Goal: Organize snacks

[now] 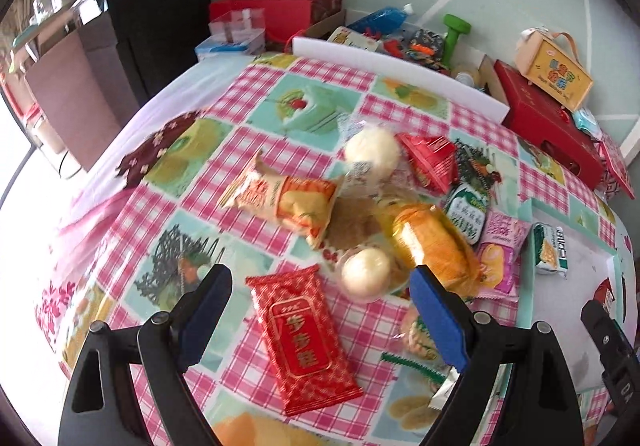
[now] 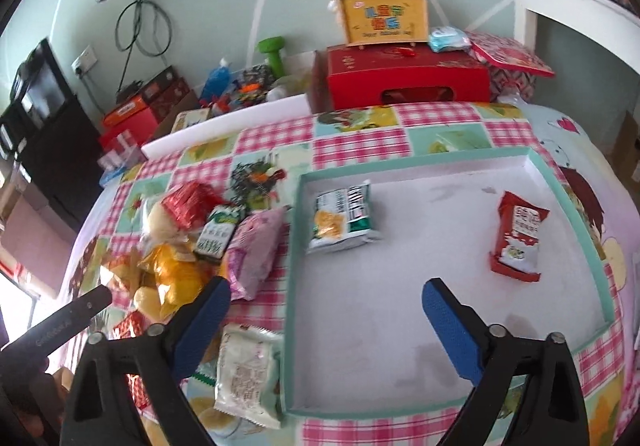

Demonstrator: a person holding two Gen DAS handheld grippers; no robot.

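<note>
A pile of snack packets lies on the checked tablecloth. My left gripper (image 1: 320, 286) is open and empty above a red packet with gold letters (image 1: 302, 338); beyond it lie a round white bun (image 1: 366, 272), an orange bread pack (image 1: 434, 246), a tan cracker bag (image 1: 286, 198) and a pink packet (image 1: 498, 250). My right gripper (image 2: 326, 306) is open and empty over the shallow teal-rimmed tray (image 2: 440, 326). The tray holds a green-white packet (image 2: 344, 218) and a red-white packet (image 2: 518, 236). A white packet (image 2: 248, 376) lies just left of the tray.
Red gift boxes (image 2: 408, 76), a yellow carry box (image 2: 384, 16), a green dumbbell (image 2: 274, 56) and a white foam strip (image 1: 400, 72) line the back by the wall. A black cabinet (image 1: 156, 18) stands at the left. The left gripper's body (image 2: 56, 326) shows at the right view's left edge.
</note>
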